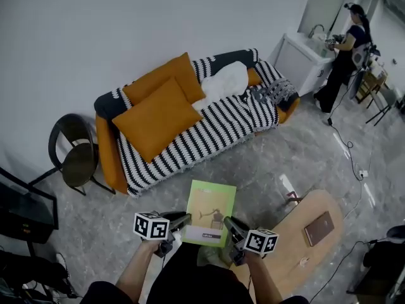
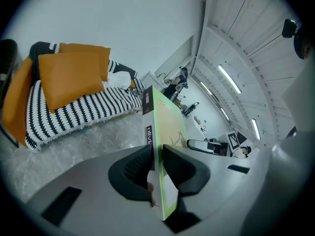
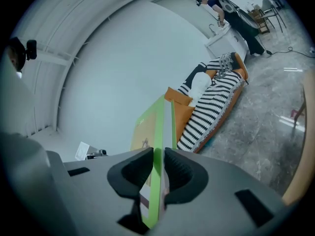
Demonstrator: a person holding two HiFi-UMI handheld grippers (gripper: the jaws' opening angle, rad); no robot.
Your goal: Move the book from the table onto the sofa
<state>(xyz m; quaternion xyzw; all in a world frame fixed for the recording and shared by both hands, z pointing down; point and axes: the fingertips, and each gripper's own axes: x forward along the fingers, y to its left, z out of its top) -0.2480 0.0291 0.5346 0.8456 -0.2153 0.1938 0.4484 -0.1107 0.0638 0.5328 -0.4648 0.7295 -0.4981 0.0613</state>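
A thin green book hangs level above the grey floor, between me and the sofa. My left gripper is shut on its near left corner, and the book stands edge-on between the black pads there. Clamped on the near right corner is my right gripper, with the green book squeezed between its pads. The sofa wears a black-and-white striped cover and carries two orange cushions and a white cloth.
A round wooden table with a brown book is at my right. A dark chair stands left of the sofa. A person works at a white counter in the far right corner. Cables run across the floor there.
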